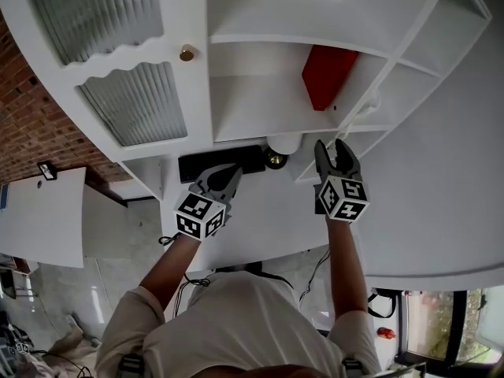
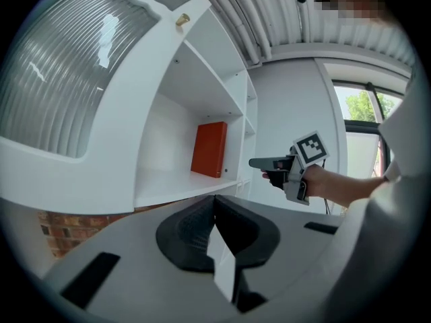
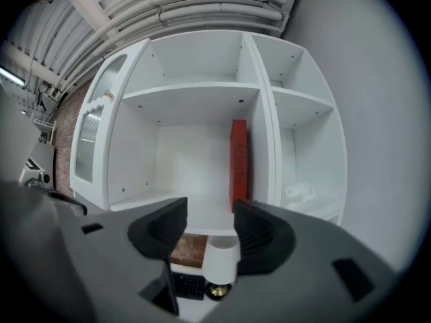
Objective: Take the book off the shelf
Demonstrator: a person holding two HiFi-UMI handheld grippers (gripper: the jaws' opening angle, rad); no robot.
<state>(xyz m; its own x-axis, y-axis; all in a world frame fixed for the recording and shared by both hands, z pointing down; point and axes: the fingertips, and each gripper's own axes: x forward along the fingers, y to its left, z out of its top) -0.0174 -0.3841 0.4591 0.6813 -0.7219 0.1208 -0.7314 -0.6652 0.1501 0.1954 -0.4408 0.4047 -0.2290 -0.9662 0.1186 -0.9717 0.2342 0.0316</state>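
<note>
A red book (image 1: 327,75) stands upright in the middle compartment of the white shelf unit (image 1: 260,116), against its right wall. The right gripper view has the red book (image 3: 238,163) straight ahead, spine facing me. My right gripper (image 1: 334,150) is open and empty, in front of the shelf and apart from the book; its jaws (image 3: 210,222) stand wide. My left gripper (image 1: 224,173) hangs lower left of the book with its jaws shut on nothing (image 2: 215,204). From the left gripper view I see the book (image 2: 209,149) and the right gripper (image 2: 259,162).
A cabinet door with ribbed glass (image 1: 134,101) and a brass knob (image 1: 187,53) is left of the book's compartment. Below the shelf are a white lamp (image 1: 283,142) and a black keyboard (image 1: 220,162). A small white object (image 3: 300,194) lies in the right compartment. A brick wall (image 1: 31,124) is at left.
</note>
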